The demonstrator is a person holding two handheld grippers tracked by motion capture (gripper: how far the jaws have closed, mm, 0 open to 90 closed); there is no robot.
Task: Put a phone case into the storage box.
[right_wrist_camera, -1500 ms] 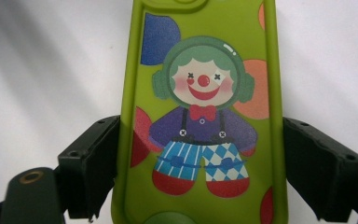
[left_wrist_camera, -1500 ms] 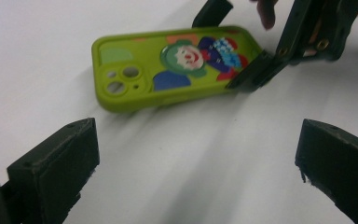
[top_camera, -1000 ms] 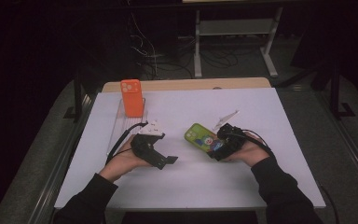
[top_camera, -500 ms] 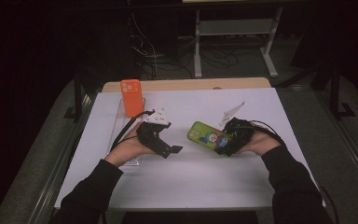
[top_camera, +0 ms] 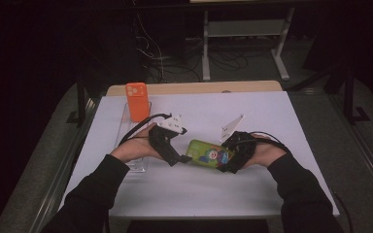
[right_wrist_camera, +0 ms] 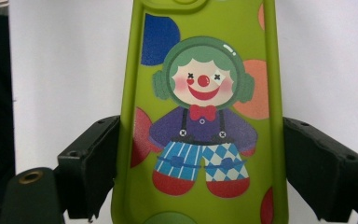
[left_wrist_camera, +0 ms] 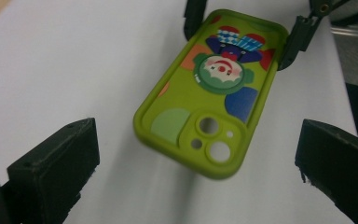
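Over the middle of the white table, the right gripper clamps the long edges of a green clown phone case at its bottom end. Its long axis runs across the table, camera end toward the left gripper, whose jaws stand apart, not touching it.

2 phone cases: 1 green clown case, 1 orange case; 1 clear stand.
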